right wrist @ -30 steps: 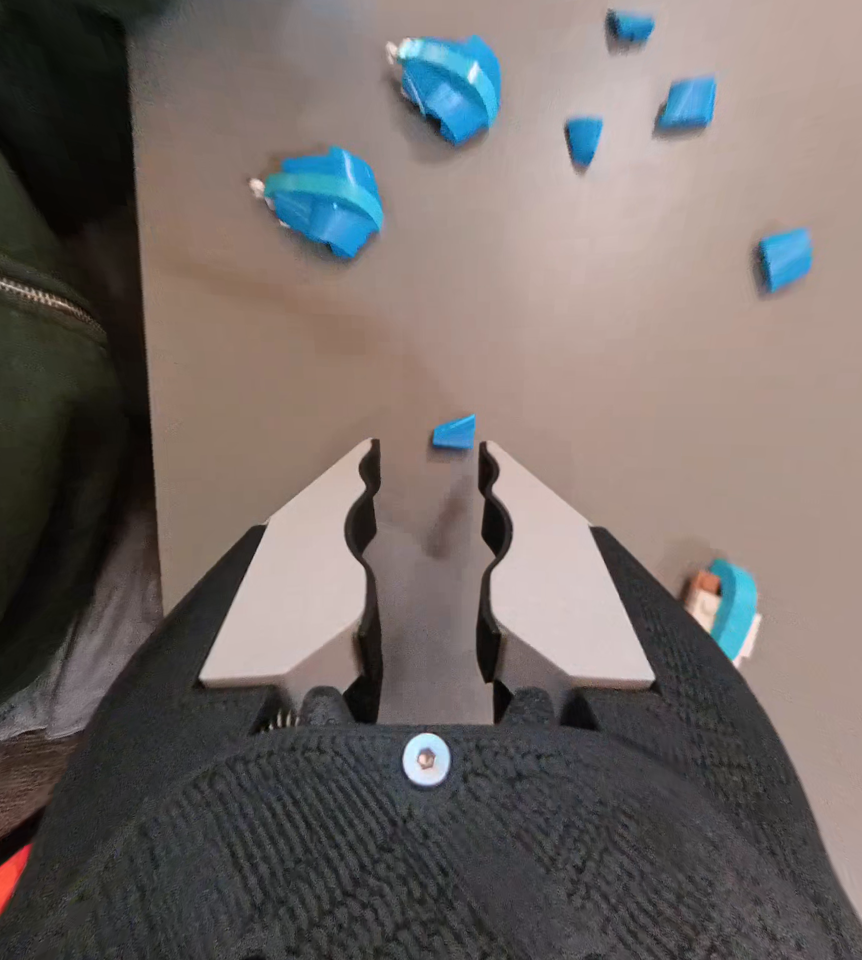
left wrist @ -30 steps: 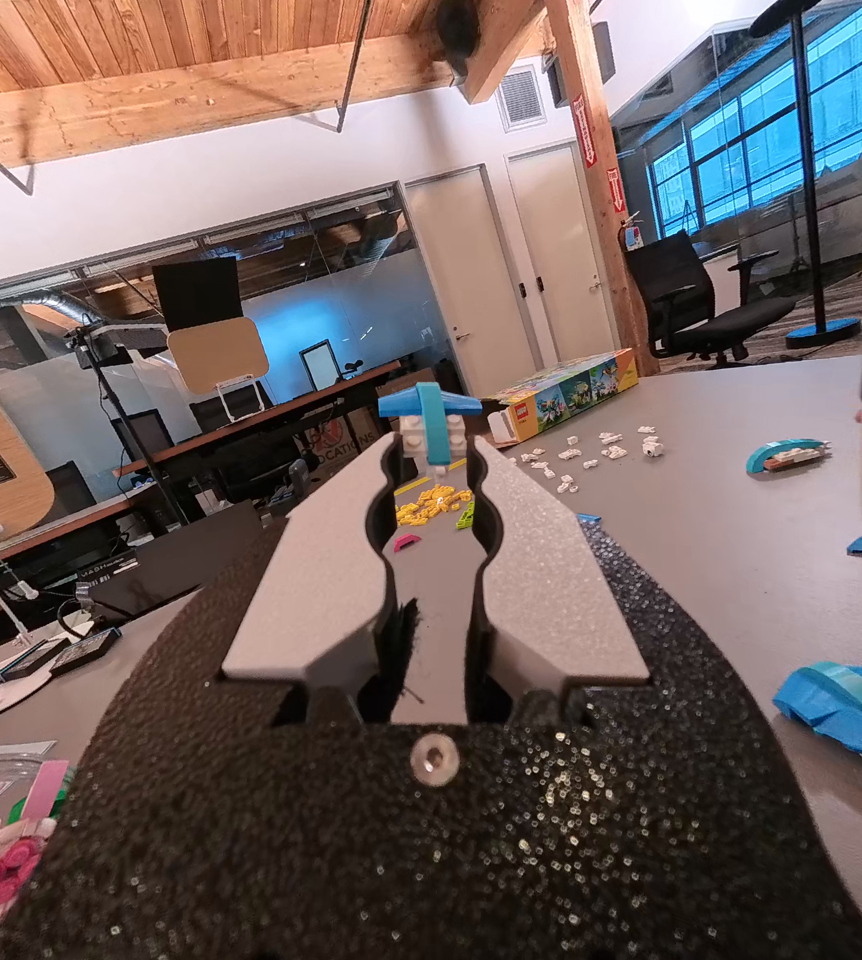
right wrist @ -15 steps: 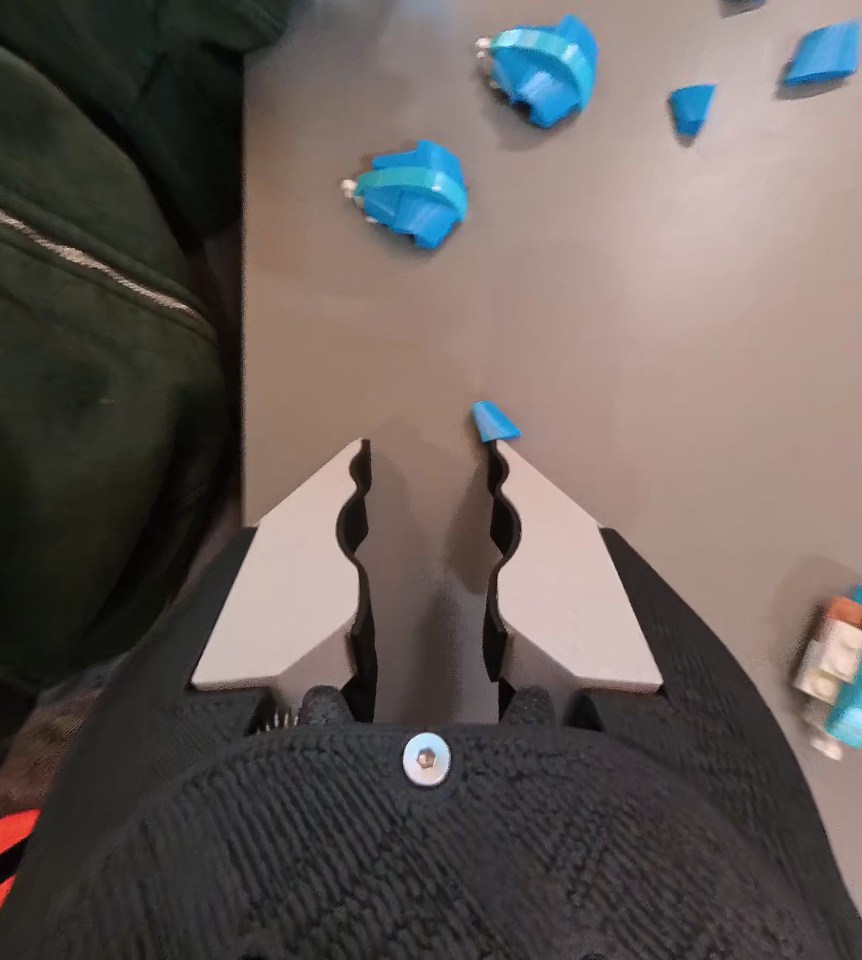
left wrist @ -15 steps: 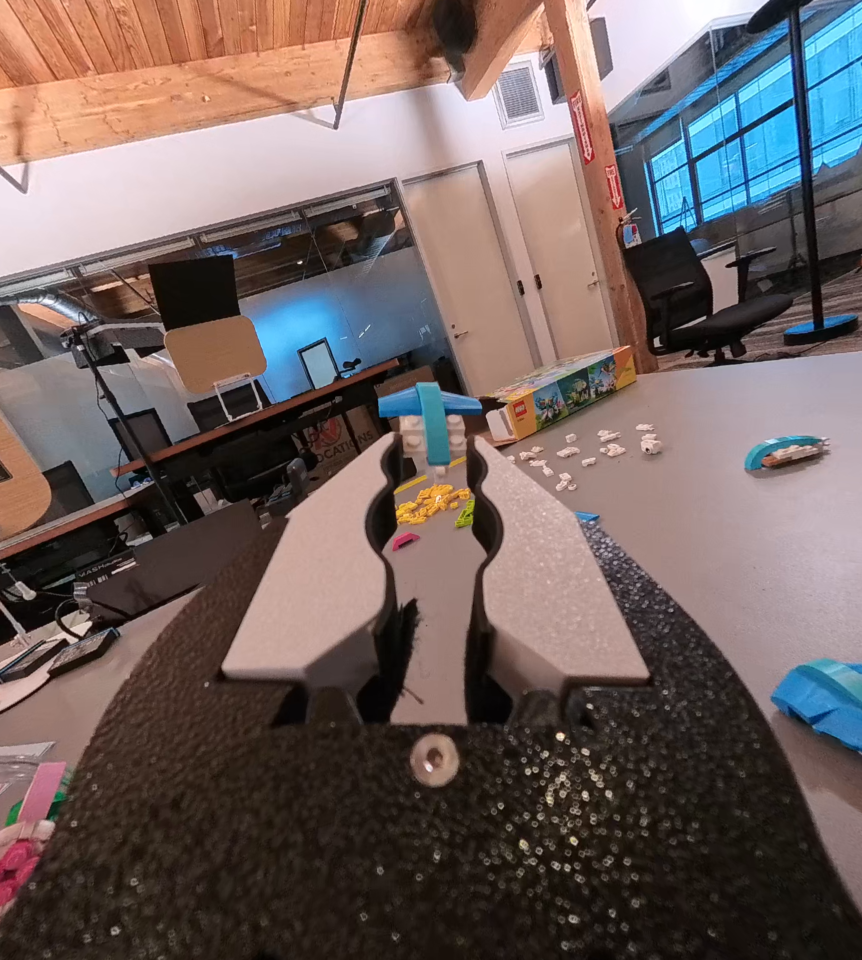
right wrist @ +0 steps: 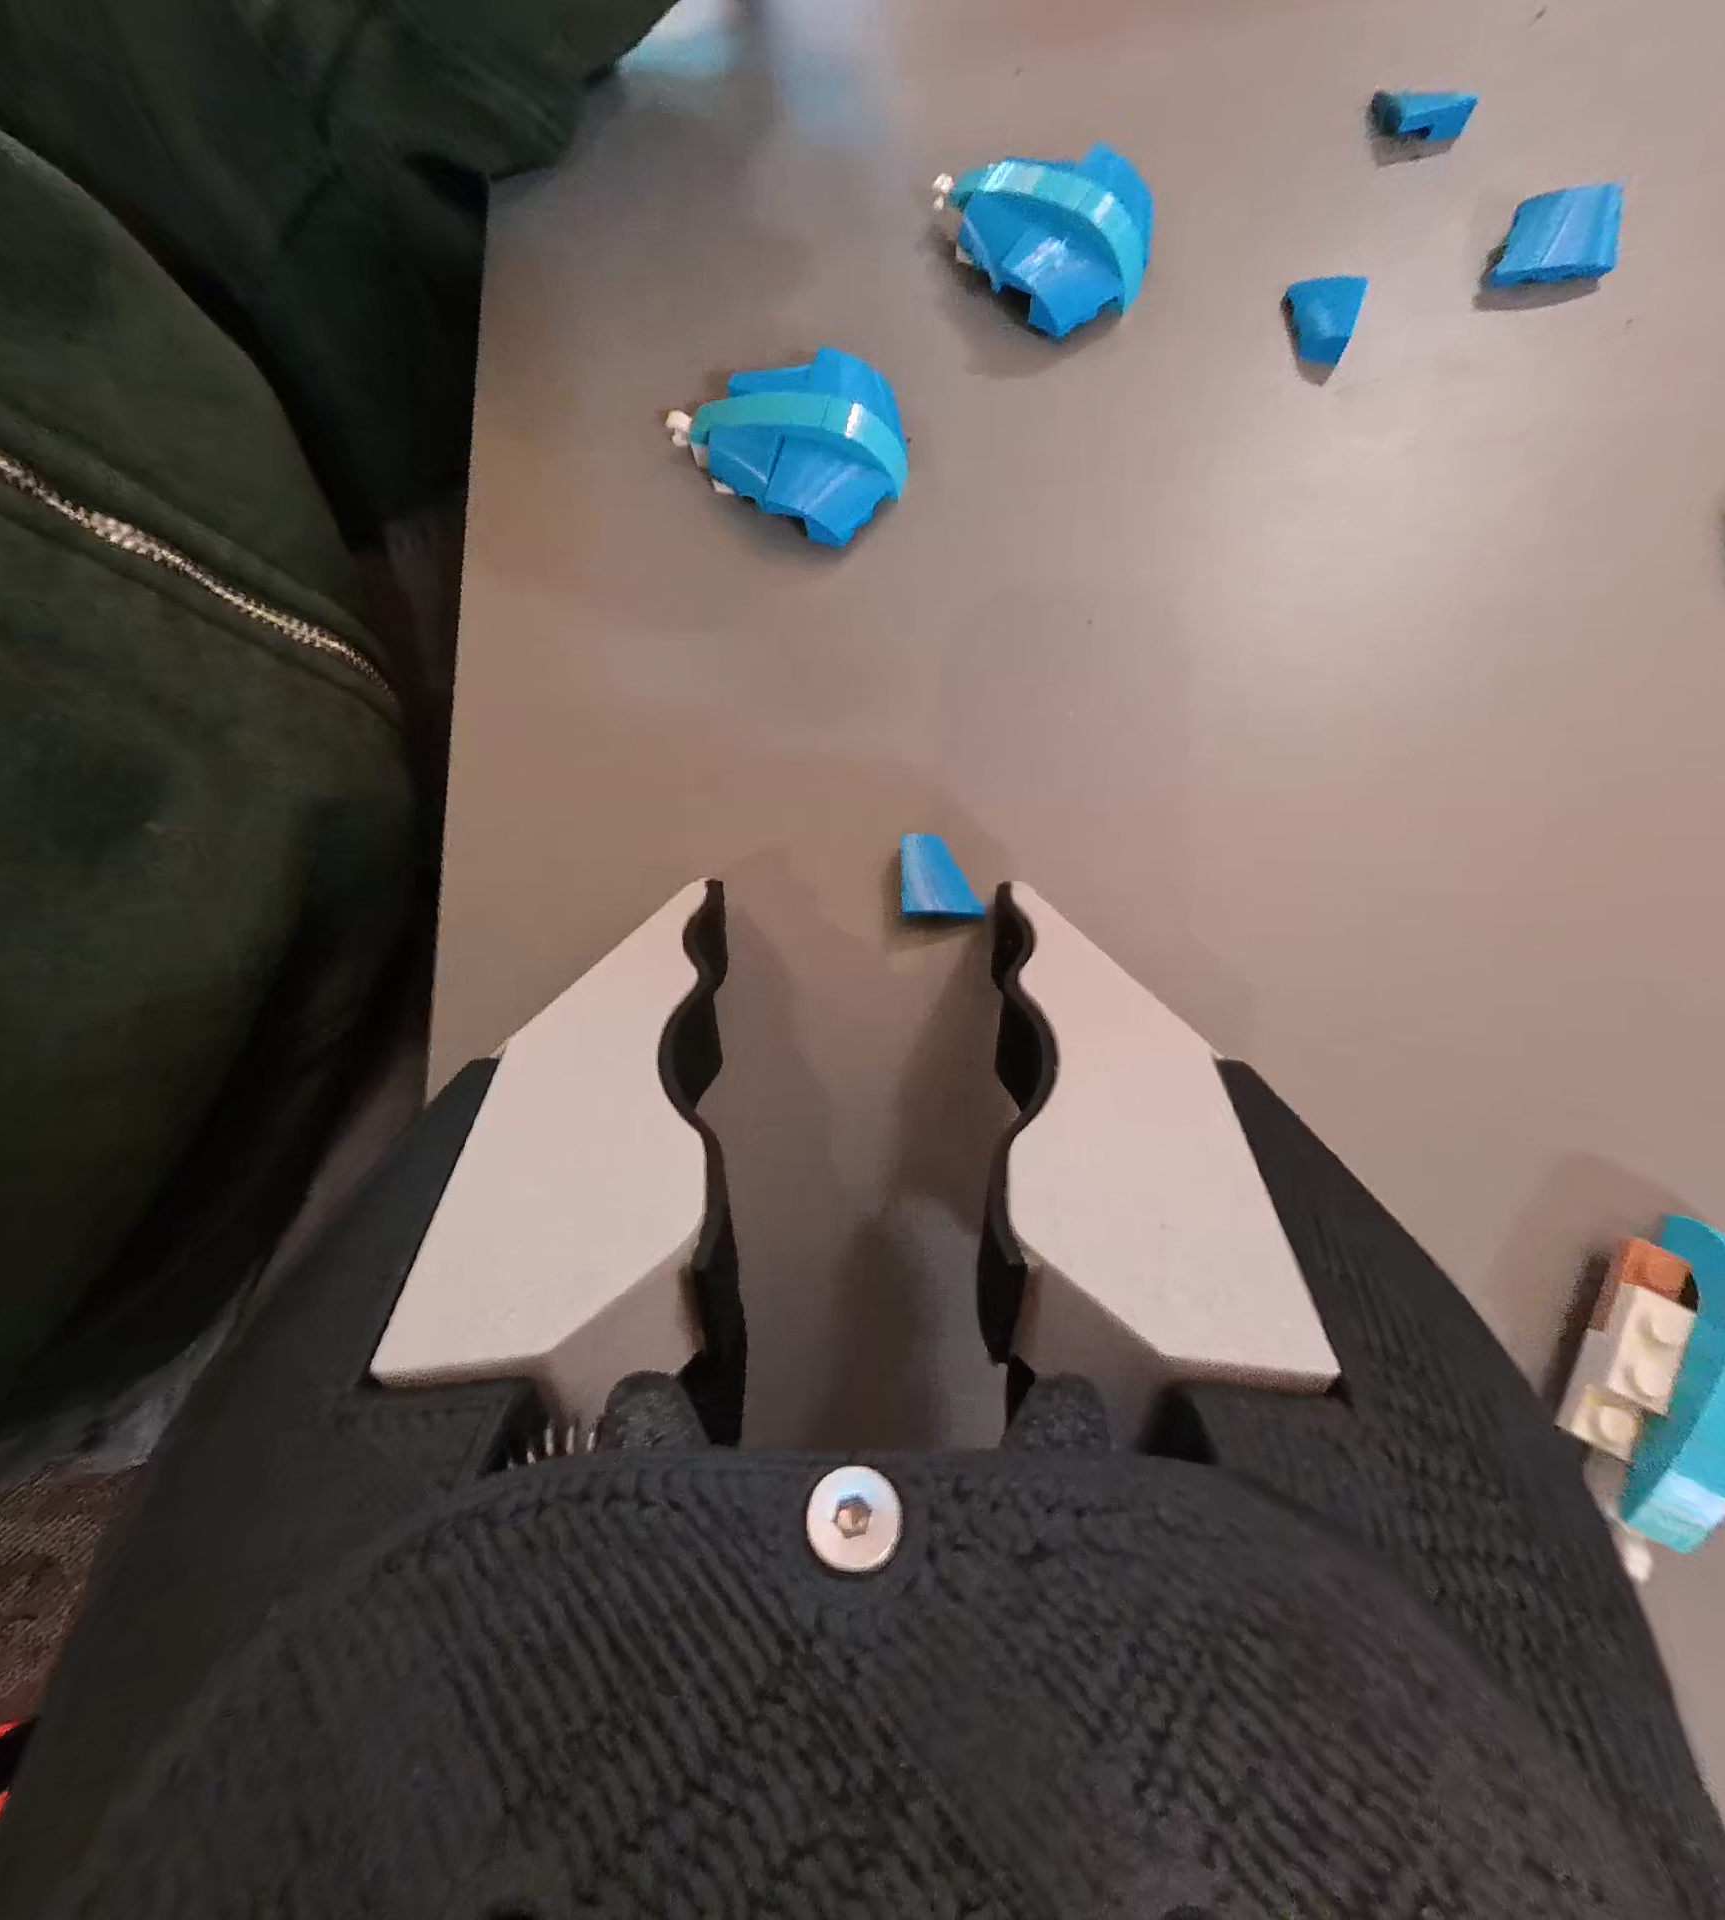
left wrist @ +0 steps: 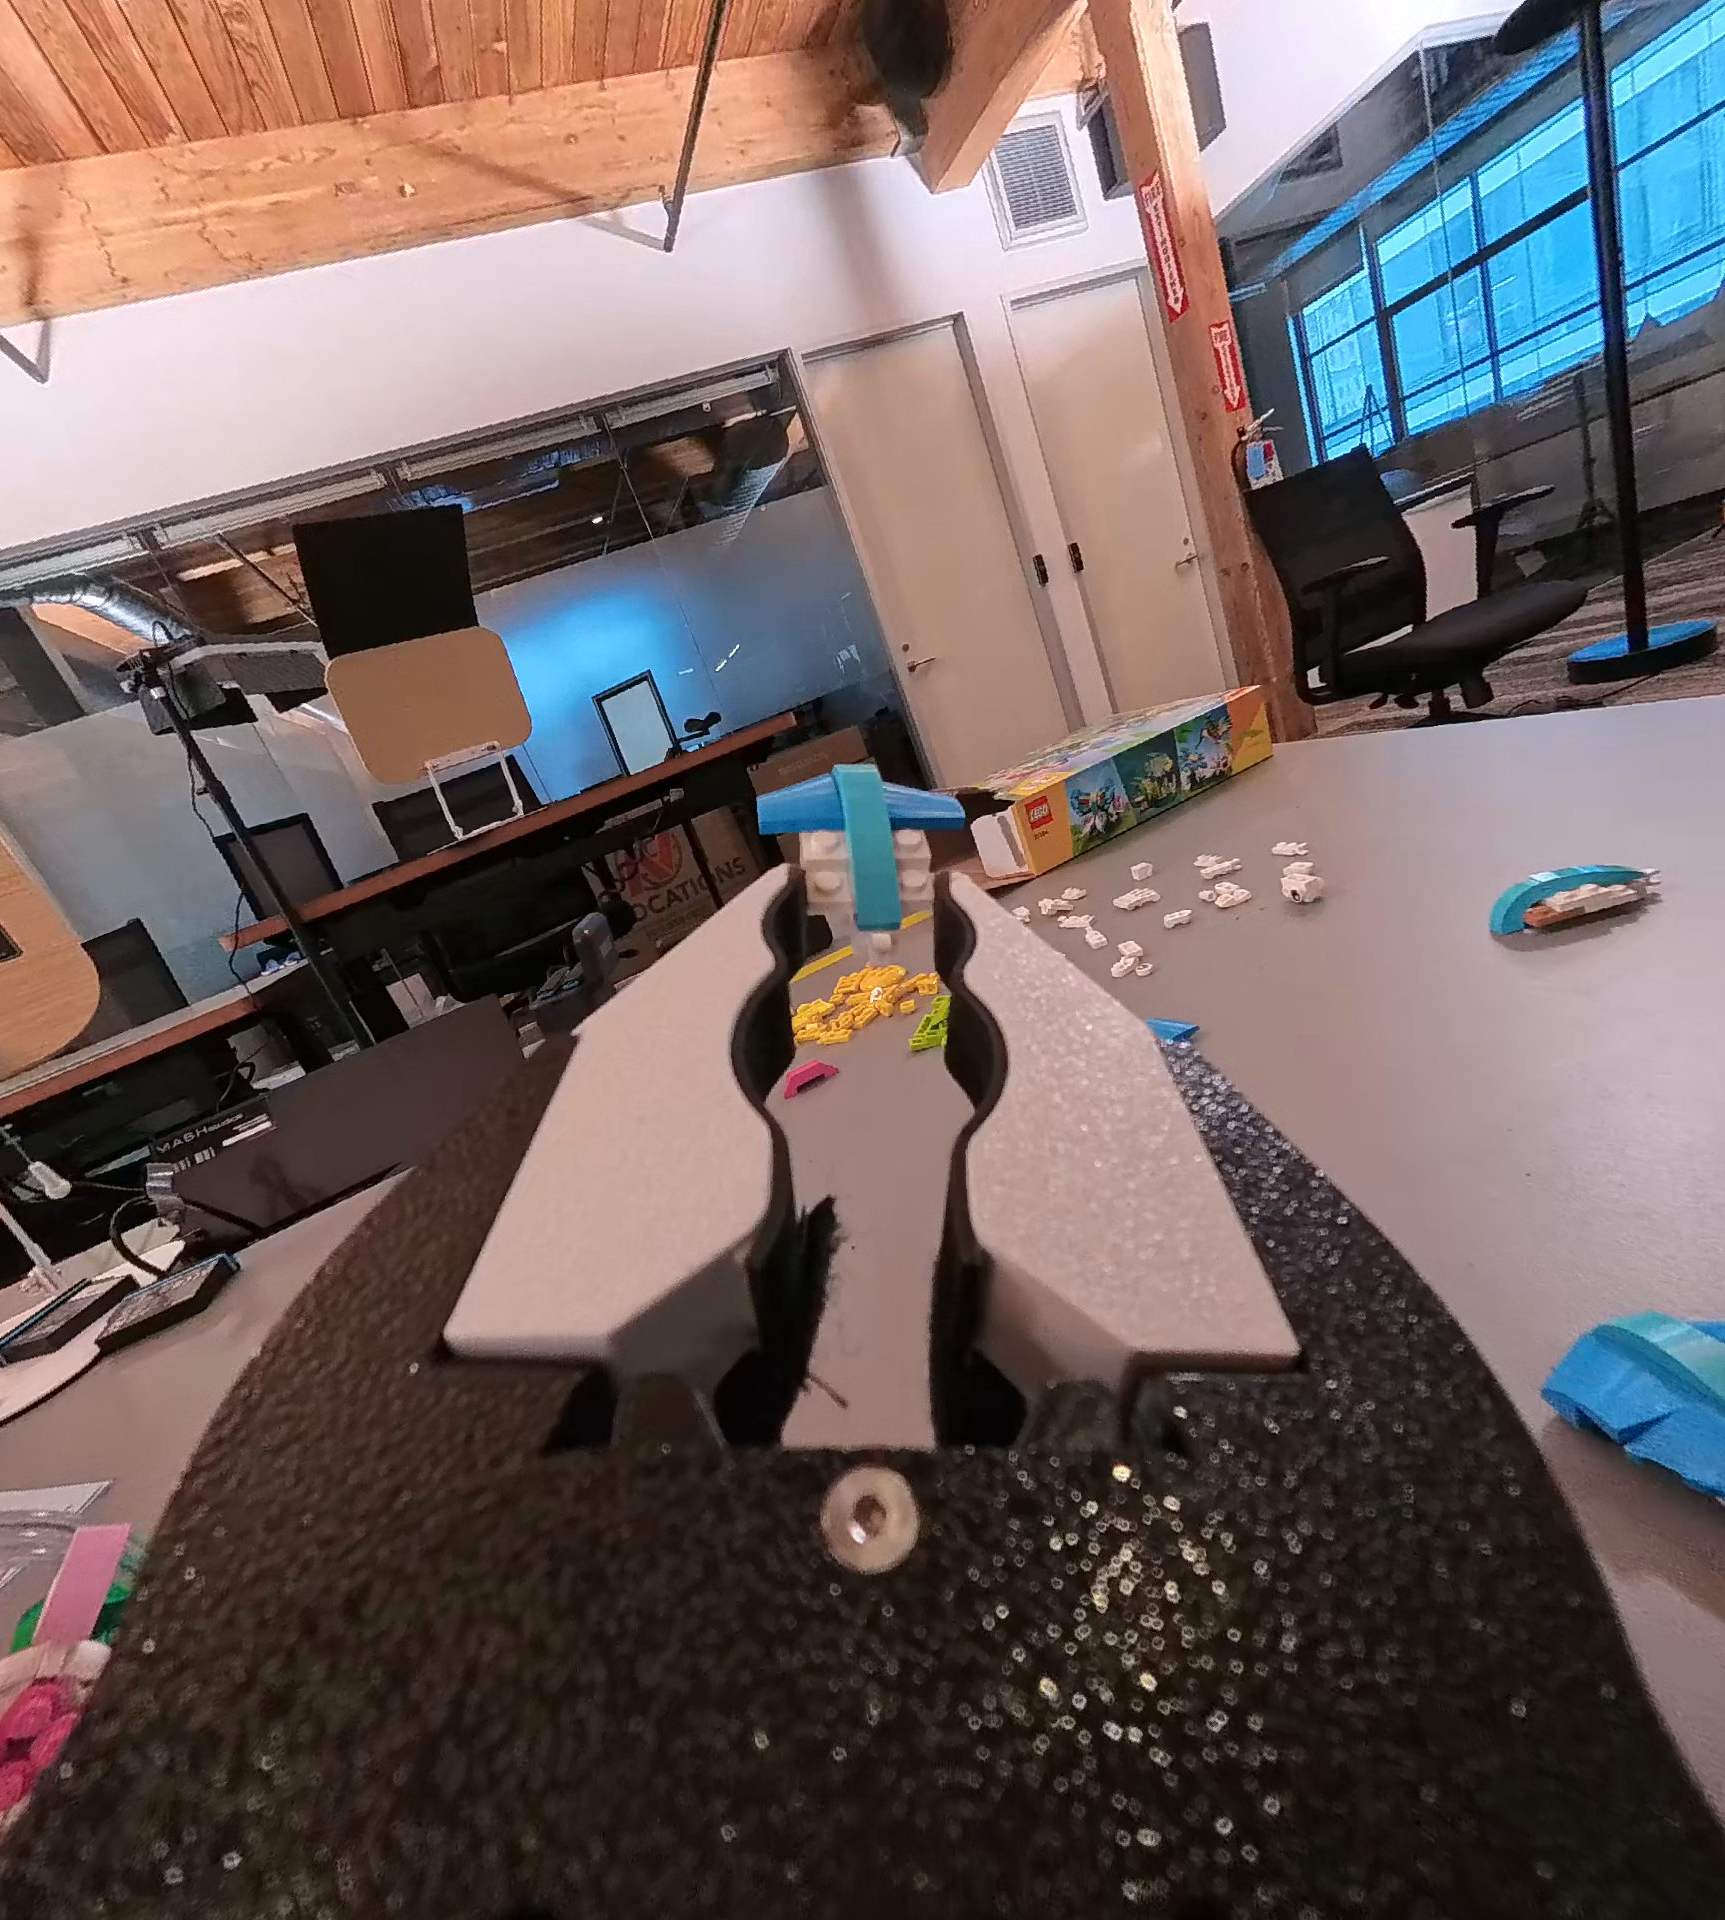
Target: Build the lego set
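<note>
My left gripper [left wrist: 863,896] is shut on a small lego assembly [left wrist: 863,844] of white bricks with a blue top and a teal curved strip, held up above the grey table [left wrist: 1409,1039]. My right gripper [right wrist: 858,896] is open and points down at the table [right wrist: 1253,727]. A small blue wedge piece [right wrist: 933,878] lies on the table just ahead of its tips, close to the right fingertip [right wrist: 1012,904]. Two blue and teal assemblies [right wrist: 806,447] [right wrist: 1055,239] lie farther ahead.
Loose blue pieces [right wrist: 1554,234] lie at the upper right, a teal and white assembly [right wrist: 1689,1382] at the right. A person's dark green jacket [right wrist: 110,623] borders the table's left edge. The left wrist view shows a lego box [left wrist: 1128,769], white pieces [left wrist: 1180,904] and yellow pieces [left wrist: 858,1013]. There is about 25 cm between the tips of the two grippers.
My right gripper has opened wider and shifted over the table, so the small blue wedge now lies nearer its right fingertip. My left gripper has held still with its assembly.
</note>
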A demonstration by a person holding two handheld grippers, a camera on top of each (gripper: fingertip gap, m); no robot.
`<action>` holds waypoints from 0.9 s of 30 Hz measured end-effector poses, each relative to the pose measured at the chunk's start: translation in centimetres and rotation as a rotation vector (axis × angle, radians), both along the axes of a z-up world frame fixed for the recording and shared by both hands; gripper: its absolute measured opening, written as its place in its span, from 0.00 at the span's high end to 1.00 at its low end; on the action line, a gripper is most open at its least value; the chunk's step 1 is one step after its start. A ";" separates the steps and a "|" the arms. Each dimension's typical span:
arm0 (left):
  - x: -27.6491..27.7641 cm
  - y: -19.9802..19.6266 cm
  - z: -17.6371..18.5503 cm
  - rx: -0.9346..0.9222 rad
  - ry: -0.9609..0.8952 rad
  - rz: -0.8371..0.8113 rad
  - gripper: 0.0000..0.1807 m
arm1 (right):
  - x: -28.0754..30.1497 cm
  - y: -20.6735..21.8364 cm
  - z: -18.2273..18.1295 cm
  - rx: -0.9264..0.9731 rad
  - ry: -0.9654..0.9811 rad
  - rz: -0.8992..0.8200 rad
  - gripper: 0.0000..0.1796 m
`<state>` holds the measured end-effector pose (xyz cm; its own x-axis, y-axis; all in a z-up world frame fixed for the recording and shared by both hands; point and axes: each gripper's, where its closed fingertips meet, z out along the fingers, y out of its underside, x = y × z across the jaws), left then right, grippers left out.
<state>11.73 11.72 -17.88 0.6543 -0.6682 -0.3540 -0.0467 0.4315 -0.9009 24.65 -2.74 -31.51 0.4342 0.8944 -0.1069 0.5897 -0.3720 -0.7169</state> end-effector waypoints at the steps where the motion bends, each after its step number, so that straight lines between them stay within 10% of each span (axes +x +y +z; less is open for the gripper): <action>1: 0.0 0.0 0.0 0.000 0.000 0.000 0.88 | 0.0 -0.3 0.0 -0.017 0.000 0.007 0.73; 27: 0.0 -0.1 -0.1 -0.005 0.001 -0.007 0.88 | -2.4 -2.1 1.4 -0.018 0.062 0.087 0.81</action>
